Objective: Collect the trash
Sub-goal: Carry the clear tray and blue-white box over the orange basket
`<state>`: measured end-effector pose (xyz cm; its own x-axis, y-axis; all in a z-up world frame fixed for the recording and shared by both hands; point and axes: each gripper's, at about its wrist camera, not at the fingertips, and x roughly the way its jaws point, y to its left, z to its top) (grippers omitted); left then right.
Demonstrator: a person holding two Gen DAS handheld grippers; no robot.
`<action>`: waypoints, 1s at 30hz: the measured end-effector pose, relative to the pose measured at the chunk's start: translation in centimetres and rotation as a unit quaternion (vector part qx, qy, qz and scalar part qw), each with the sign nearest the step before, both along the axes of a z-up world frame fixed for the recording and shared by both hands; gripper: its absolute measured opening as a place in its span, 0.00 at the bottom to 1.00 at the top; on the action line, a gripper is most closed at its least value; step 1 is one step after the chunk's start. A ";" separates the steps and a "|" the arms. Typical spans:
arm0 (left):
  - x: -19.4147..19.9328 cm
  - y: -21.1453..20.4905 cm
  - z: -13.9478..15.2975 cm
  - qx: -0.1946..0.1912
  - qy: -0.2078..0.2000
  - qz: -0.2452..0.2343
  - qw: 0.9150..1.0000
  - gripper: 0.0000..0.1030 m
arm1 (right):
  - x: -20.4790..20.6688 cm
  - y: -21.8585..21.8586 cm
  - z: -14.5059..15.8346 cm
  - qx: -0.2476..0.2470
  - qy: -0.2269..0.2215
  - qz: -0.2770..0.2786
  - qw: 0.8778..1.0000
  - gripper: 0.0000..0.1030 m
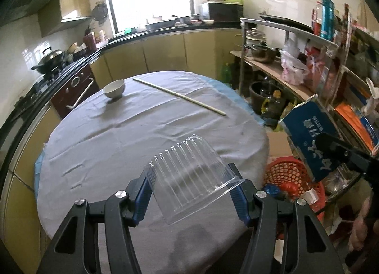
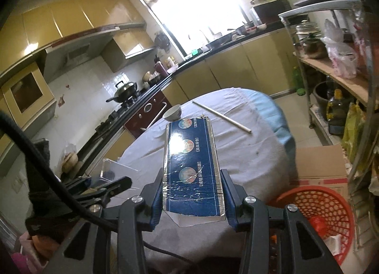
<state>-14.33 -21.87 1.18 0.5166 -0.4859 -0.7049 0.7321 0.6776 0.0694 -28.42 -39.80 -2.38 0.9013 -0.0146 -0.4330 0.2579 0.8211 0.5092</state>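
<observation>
My left gripper (image 1: 193, 187) is shut on a clear ribbed plastic container (image 1: 189, 174), held tilted above the near edge of the round table (image 1: 142, 132). My right gripper (image 2: 193, 197) is shut on a long blue box (image 2: 190, 167) with silver edges, held over the table (image 2: 248, 160). The blue box also shows at the right of the left wrist view (image 1: 310, 136), beside the right gripper's black body. An orange-red mesh basket (image 2: 324, 212) stands on the floor right of the table, with some trash inside; it also shows in the left wrist view (image 1: 289, 174).
A white bowl (image 1: 114, 88) and a long chopstick (image 1: 180, 96) lie on the far side of the table. A cardboard box (image 2: 319, 162) sits behind the basket. Cluttered metal shelves (image 1: 308, 61) stand at the right. Kitchen counter and stove (image 1: 54, 61) run along the left and back.
</observation>
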 end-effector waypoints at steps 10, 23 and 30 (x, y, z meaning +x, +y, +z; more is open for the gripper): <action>-4.8 -5.2 0.3 0.015 -0.022 -0.056 0.998 0.60 | -6.9 -2.9 0.5 -0.004 -0.010 -0.044 0.999 0.44; -8.3 -9.4 -0.8 0.036 -0.029 -0.104 0.994 0.61 | -11.7 -5.0 -0.1 0.002 -0.012 -0.093 0.996 0.45; -9.4 -10.5 -1.4 0.046 -0.032 -0.117 0.992 0.61 | -12.8 -5.9 -1.3 0.020 -0.004 -0.107 0.994 0.45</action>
